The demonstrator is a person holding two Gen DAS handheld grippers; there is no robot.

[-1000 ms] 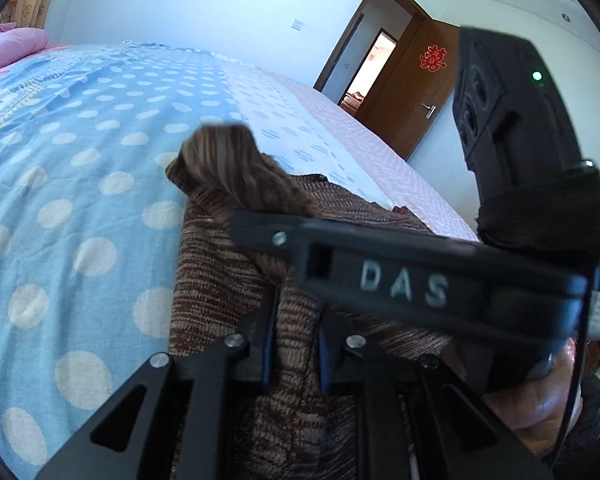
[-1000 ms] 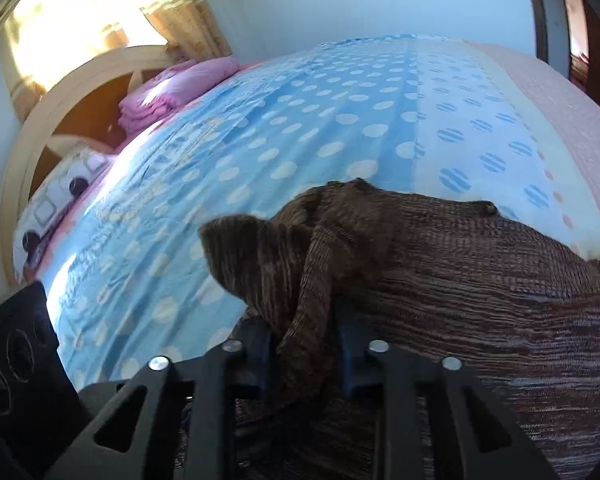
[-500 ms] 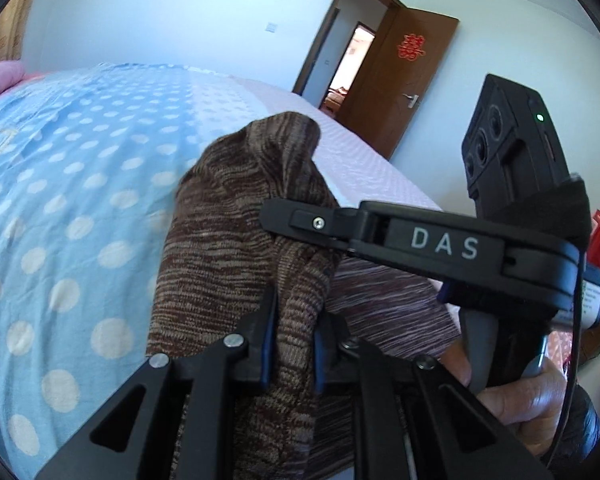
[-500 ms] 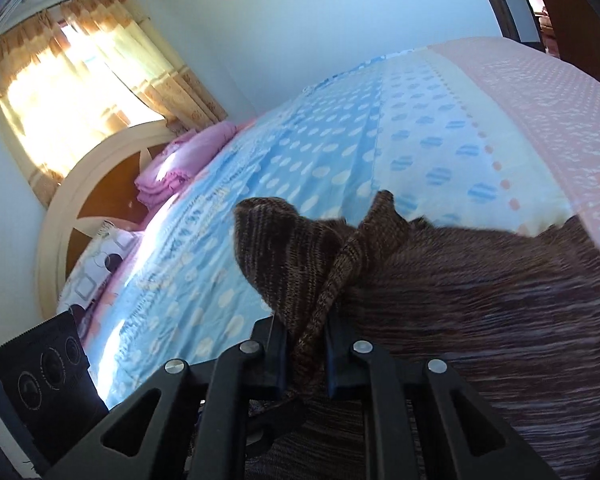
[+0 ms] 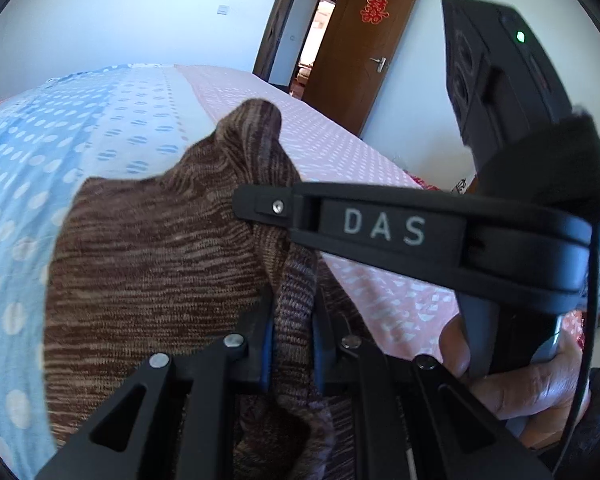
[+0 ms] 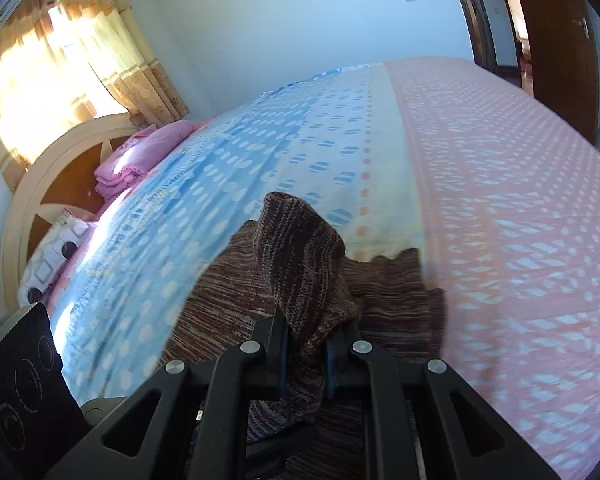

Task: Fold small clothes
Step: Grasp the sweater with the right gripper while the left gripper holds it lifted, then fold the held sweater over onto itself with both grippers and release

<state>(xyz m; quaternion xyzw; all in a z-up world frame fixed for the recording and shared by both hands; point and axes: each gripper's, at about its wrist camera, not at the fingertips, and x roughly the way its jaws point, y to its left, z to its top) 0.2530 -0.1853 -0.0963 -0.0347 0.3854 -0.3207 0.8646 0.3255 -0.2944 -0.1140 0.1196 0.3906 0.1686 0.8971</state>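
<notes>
A small brown striped knit garment (image 5: 152, 264) hangs lifted above the bed. My left gripper (image 5: 292, 344) is shut on one bunched edge of it. My right gripper (image 6: 306, 356) is shut on another bunched edge of the garment (image 6: 300, 256). The right gripper also shows in the left wrist view (image 5: 380, 224), crossing just in front, held by a hand (image 5: 520, 376). The rest of the cloth drapes below both grippers.
The bed (image 6: 520, 208) has a blue dotted sheet on the left and a pink dotted one on the right. Folded pink bedding (image 6: 140, 156) and a headboard (image 6: 32, 196) lie at the far left. An open brown door (image 5: 360, 52) is beyond the bed.
Both grippers have risen and tilted with the garment, lifting it off the bed. More of the pink sheet and the room show now.
</notes>
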